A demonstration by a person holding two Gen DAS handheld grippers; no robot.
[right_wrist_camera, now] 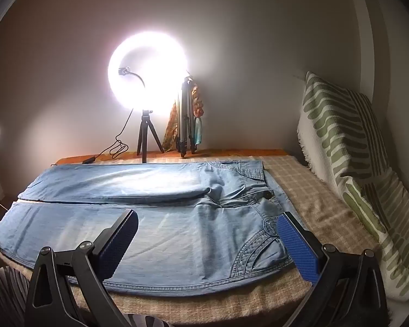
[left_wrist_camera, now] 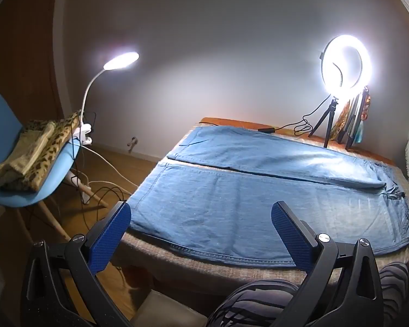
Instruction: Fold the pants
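Blue jeans (left_wrist_camera: 259, 199) lie flat and spread out on a table with a beige checked cloth (left_wrist_camera: 204, 269), legs pointing left, waistband to the right. They also show in the right wrist view (right_wrist_camera: 163, 218), front side up, with button and pockets at the right. My left gripper (left_wrist_camera: 201, 218) is open and empty, held above the near leg close to its hem. My right gripper (right_wrist_camera: 210, 226) is open and empty, held above the near hip and pocket area.
A lit ring light on a tripod (right_wrist_camera: 147, 81) and a second folded tripod (right_wrist_camera: 186, 120) stand at the table's far edge. A green-patterned cushion (right_wrist_camera: 349, 147) lies on the right. A blue chair (left_wrist_camera: 27, 169) with folded clothes and a clip lamp (left_wrist_camera: 120, 61) stands on the left.
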